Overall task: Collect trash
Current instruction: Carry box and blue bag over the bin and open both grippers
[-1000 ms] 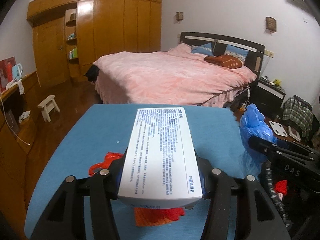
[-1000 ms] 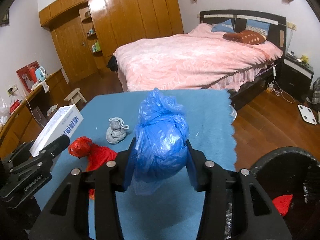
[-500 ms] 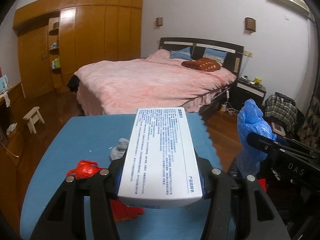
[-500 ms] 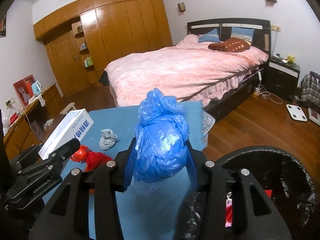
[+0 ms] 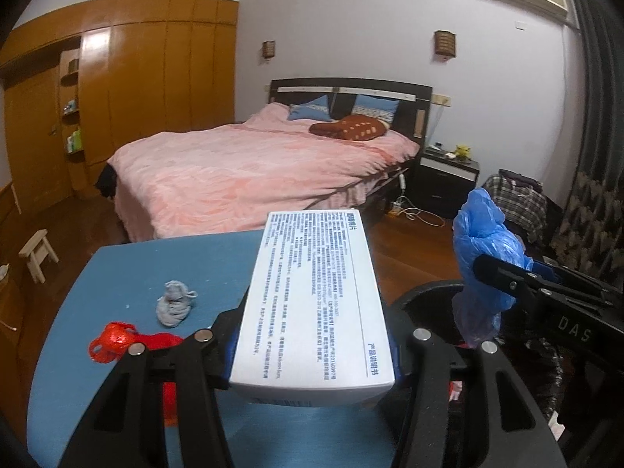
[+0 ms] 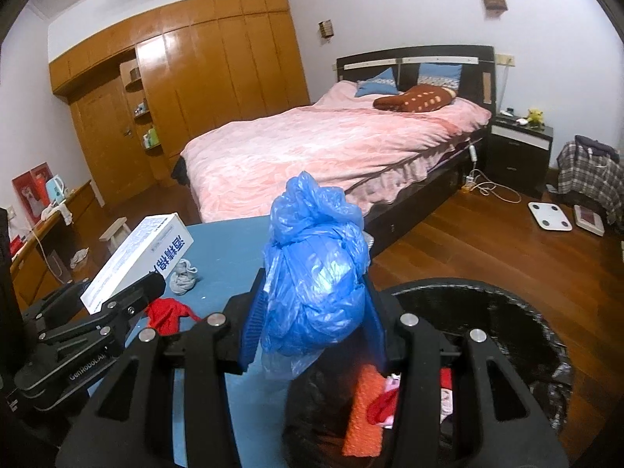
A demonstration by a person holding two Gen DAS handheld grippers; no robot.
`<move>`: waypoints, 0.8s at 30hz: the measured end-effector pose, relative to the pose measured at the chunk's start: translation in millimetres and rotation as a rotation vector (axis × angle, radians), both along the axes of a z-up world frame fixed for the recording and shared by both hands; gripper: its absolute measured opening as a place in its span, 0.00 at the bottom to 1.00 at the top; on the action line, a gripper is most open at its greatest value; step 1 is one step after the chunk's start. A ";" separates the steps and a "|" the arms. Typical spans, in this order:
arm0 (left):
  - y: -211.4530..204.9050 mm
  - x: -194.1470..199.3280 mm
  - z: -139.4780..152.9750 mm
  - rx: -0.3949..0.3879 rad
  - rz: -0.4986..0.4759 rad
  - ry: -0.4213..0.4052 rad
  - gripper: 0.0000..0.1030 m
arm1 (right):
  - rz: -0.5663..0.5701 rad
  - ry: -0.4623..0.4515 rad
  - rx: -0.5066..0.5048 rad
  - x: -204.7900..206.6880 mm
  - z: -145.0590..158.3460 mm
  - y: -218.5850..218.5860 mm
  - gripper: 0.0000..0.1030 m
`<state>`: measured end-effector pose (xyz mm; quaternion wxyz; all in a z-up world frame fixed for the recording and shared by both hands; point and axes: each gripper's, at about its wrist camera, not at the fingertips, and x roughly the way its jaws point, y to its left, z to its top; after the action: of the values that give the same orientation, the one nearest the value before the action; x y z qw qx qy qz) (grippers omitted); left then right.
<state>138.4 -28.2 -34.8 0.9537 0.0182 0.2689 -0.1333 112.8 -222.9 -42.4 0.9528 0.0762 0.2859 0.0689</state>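
My left gripper (image 5: 312, 345) is shut on a white printed box (image 5: 316, 296) and holds it above the blue table's (image 5: 117, 273) right edge. My right gripper (image 6: 312, 319) is shut on a crumpled blue plastic bag (image 6: 316, 273) and holds it over the black-lined trash bin (image 6: 507, 312), which has red and orange scraps inside. The bag also shows in the left wrist view (image 5: 483, 257) above the bin (image 5: 425, 300). A red plastic bag (image 5: 117, 341) and a grey wad (image 5: 175, 304) lie on the table.
A pink-covered bed (image 6: 331, 144) stands beyond the table. A black nightstand (image 6: 518, 148), a white scale (image 6: 550, 216) and a plaid-covered pile (image 6: 589, 179) are on the wooden floor to the right. A small stool (image 5: 37, 251) stands at the left.
Both grippers have swung right with their loads. The bin has come under the right gripper and into the left wrist view. The grey wad and red bag stay on the table.
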 end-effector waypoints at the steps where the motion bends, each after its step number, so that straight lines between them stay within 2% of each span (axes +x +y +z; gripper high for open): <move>1: -3.4 -0.7 0.6 0.001 -0.005 -0.002 0.53 | -0.008 -0.002 0.000 -2.7 0.9 -4.6 0.42; 13: -42.1 -16.5 12.1 0.001 -0.098 -0.024 0.53 | -0.098 -0.019 -0.013 -34.6 2.0 -51.9 0.42; 24: -89.1 -27.8 10.2 0.012 -0.193 -0.026 0.53 | -0.187 -0.019 -0.023 -61.2 -3.1 -88.6 0.43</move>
<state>110.6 -117.3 -24.6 0.9397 0.0515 0.2544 -0.2229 51.6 -311.5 -45.4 0.9585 0.0911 0.2691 -0.0227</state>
